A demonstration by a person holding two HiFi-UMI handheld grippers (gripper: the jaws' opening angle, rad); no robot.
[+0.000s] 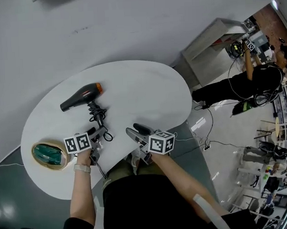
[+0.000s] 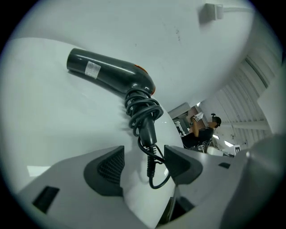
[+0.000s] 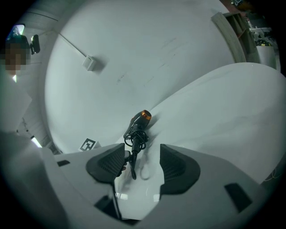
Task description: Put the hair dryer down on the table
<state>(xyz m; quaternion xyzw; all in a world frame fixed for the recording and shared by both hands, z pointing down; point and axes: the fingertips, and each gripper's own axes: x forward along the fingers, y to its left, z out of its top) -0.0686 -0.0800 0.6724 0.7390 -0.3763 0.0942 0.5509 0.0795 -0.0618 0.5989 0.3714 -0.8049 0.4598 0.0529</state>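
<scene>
The black hair dryer (image 1: 83,96) with an orange rear ring lies on its side on the white oval table (image 1: 147,92), its nozzle pointing left. Its cord (image 1: 97,113) is wound in a bundle below the handle and trails toward me. My left gripper (image 1: 100,133) hovers at the cord's end, jaws open. In the left gripper view the hair dryer (image 2: 111,71) lies ahead and the plug (image 2: 151,163) hangs between the pads, unpinched. My right gripper (image 1: 134,131) is open and empty over the table's near edge. From there the dryer (image 3: 138,120) is seen end-on.
A tan ring holding something green (image 1: 50,155) sits on the table's left end. Beyond the table to the right, a person in black (image 1: 256,80) stands by a low grey bench (image 1: 211,37), with cables on the floor (image 1: 216,141).
</scene>
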